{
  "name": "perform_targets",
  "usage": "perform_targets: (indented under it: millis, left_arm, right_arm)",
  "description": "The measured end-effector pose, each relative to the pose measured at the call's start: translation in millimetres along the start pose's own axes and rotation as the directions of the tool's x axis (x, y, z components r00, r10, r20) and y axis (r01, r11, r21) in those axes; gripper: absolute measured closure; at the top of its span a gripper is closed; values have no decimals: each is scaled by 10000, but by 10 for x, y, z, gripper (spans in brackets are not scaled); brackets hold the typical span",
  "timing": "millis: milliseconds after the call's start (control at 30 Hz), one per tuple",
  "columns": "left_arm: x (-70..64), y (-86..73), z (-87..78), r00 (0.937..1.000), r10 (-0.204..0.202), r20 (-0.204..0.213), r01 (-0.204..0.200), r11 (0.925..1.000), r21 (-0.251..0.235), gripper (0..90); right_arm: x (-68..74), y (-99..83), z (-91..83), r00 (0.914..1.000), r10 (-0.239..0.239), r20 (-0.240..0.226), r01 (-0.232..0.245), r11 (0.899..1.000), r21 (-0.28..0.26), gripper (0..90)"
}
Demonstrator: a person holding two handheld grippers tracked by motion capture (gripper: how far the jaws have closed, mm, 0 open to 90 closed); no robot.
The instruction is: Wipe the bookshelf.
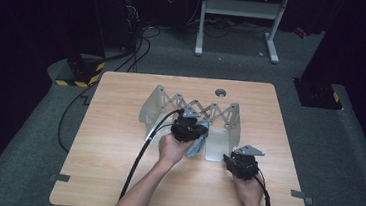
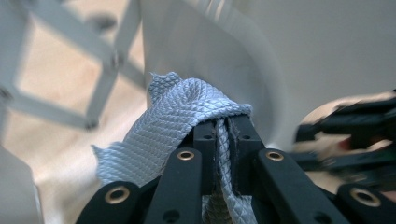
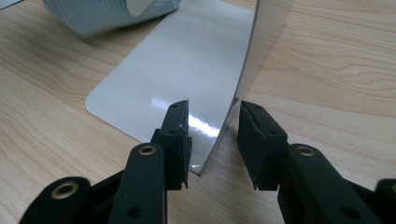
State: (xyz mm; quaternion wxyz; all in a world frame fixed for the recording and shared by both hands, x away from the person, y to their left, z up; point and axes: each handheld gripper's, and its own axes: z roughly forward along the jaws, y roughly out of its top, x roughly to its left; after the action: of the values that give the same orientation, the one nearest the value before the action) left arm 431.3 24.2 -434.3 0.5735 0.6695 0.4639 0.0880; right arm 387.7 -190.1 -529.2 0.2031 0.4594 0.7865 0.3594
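Two grippers, one rack, one cloth.
Left gripper [image 2: 223,122]: jaws clamped on the cloth [image 2: 173,116], held inside the rack.
Right gripper [image 3: 211,140]: jaws apart, astride the rack's upright right plate [image 3: 261,46]; contact not clear.
Rack [image 1: 161,101]: grey metal, scissor-lattice back, mid-table.
Base plate [image 3: 187,70]: flat on the table [image 1: 118,127].
Cloth: grey, quilted, bunched over the jaw tips.

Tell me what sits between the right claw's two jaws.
The upright end panel of the metal rack stands edge-on between the open jaws of the right claw, clearest in the right gripper view. Whether they touch it is unclear.
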Motion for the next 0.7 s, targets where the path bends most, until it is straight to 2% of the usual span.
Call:
perform_targets:
  millis: [133, 267, 333, 367, 500, 567, 633, 700]
  left_arm:
    - [-107, 47, -131, 9992, 282, 278, -274, 9992, -290, 829]
    - [-119, -44, -115, 9985, 482, 245, -482, 9988, -14, 828]
    - [-77, -87, -79, 9991, 212, 367, -216, 9997, 110, 828]
    - [-60, -104, -52, 9991, -67, 428, 62, 9999, 118, 827]
    - [-13, -190, 33, 9997, -24, 250, 13, 9991, 424, 827]
    - [21, -248, 74, 9998, 78, 190, -92, 9971, 758, 827]
    - [48, -288, 108, 10000, 23, 23, -25, 9967, 816, 827]
    - [110, -336, 158, 9999, -95, -118, 107, 9940, 1091, 827]
  right_arm:
    - [1, 0, -1, 10000, 8, 6, -8, 10000, 9, 642]
    - [2, 0, 0, 10000, 6, 6, -6, 10000, 9, 641]
    - [2, 0, 0, 10000, -3, 13, 3, 10000, 8, 641]
    - [3, 0, 0, 10000, 10, 7, -10, 10000, 8, 642]
    - [2, 0, 0, 10000, -1, 7, 1, 10000, 11, 641]
    - [3, 0, 0, 10000, 16, 8, -16, 10000, 9, 641]
    - [2, 0, 0, 10000, 12, 8, -12, 10000, 7, 641]
    - [3, 0, 0, 10000, 16, 7, -16, 10000, 8, 641]
